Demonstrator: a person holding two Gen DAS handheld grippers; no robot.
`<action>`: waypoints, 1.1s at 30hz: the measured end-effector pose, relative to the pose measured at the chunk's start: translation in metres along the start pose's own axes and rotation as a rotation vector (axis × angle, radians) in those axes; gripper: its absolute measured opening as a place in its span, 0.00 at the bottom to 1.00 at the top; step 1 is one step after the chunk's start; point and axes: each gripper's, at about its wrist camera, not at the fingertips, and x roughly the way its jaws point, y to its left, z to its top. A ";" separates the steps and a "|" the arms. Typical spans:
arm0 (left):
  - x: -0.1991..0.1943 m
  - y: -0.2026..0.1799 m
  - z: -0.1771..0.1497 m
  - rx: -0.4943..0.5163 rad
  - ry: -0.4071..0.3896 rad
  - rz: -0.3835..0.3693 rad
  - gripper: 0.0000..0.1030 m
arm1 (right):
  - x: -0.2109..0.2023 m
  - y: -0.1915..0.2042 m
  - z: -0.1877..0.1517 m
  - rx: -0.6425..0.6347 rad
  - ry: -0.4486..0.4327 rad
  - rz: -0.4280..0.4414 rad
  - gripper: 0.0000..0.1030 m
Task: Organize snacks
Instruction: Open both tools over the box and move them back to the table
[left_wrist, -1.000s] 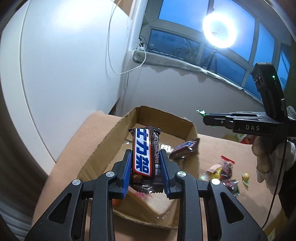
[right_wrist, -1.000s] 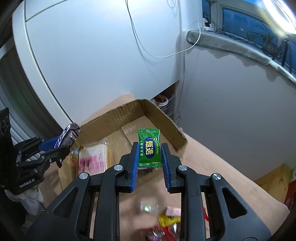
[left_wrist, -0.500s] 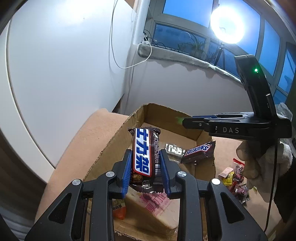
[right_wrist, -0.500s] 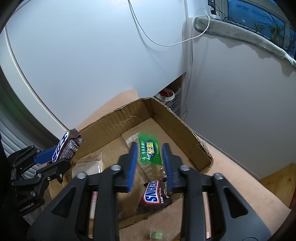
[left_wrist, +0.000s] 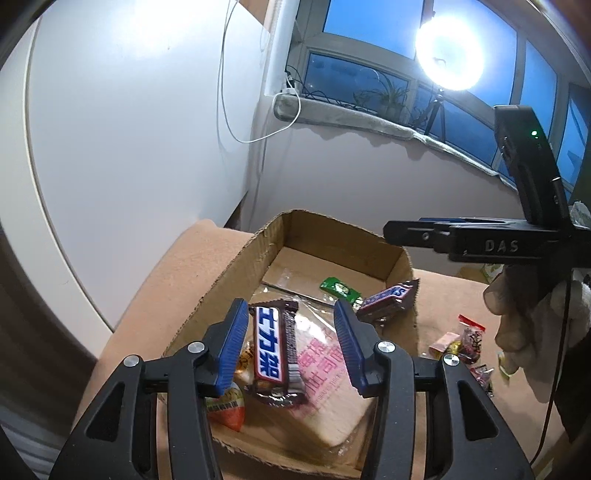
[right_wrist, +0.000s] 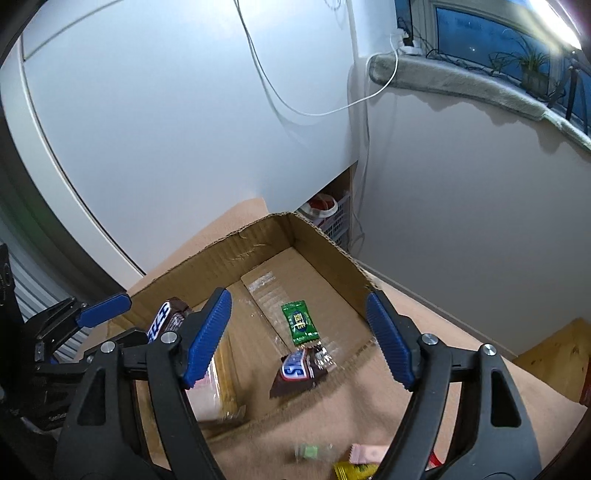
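The left gripper (left_wrist: 290, 345) has its fingers spread, the Snickers bar (left_wrist: 275, 350) loose between them over the cardboard box (left_wrist: 236, 266) at lower centre (touching one pad? unclear). It may snag there. The right gripper (right_wrist: 299, 339) gapes empty.

Left wrist view looks down-forward, close over the open brown cardboard box (left_wrist: 343, 236), from its near end. Right wrist view faces the same box (right_wrist: 258, 240) from the right side, close. Both share the small green candy packet (left_wrist: 340, 287) (right_wrist: 299, 323).
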 end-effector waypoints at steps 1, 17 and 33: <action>-0.003 -0.002 -0.001 0.002 -0.004 -0.001 0.46 | -0.005 0.000 -0.001 -0.002 -0.006 -0.004 0.76; -0.038 -0.044 -0.010 0.030 -0.043 -0.086 0.46 | -0.104 -0.024 -0.048 0.015 -0.095 -0.045 0.76; -0.035 -0.108 -0.044 0.073 0.039 -0.209 0.46 | -0.156 -0.090 -0.138 0.093 -0.064 -0.195 0.77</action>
